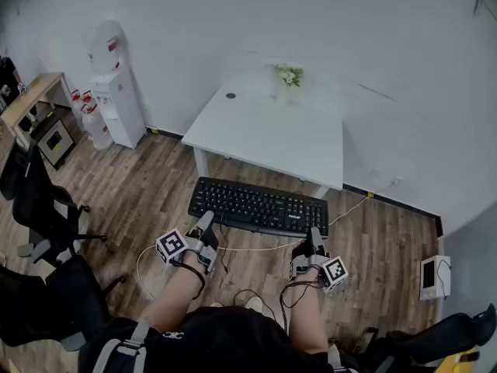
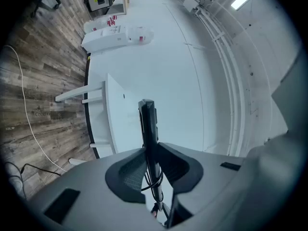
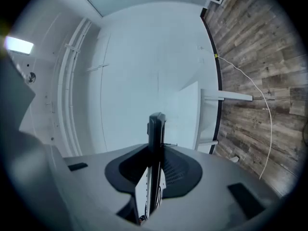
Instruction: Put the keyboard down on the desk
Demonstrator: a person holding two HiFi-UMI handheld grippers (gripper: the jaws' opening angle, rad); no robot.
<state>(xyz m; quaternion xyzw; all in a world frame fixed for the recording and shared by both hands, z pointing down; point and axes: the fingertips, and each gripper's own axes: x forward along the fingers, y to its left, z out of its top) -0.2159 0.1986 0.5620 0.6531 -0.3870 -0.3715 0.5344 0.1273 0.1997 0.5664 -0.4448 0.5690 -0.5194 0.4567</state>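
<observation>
- Wood-plank floor (image 1: 147,196) runs up to a white wall, and a white bench (image 1: 256,134) stands against that wall with its near edge facing the person.
- The keyboard (image 1: 258,207) is black and held keys-up over the floor, just short of the bench's near edge and roughly parallel to it.
- The left gripper (image 1: 205,222) is clamped narrow on the keyboard's near-left edge; its own view shows the keyboard edge-on between the pads.
- The right gripper (image 1: 314,241) pinches the near-right edge in the same way.
- A thin cable (image 1: 351,209) trails from the keyboard's right side across the floor toward the wall.
- The bench top is broad and white. A small vase (image 1: 288,78) holding pale flowers sits at its far edge by the wall, well apart from the near edge.
- Left of the bench, a water dispenser (image 1: 118,103) carries a bottle on top, and spare bottles (image 1: 89,115) stand beside it.
- Black office chairs (image 1: 43,200) crowd the left side of the floor.
</observation>
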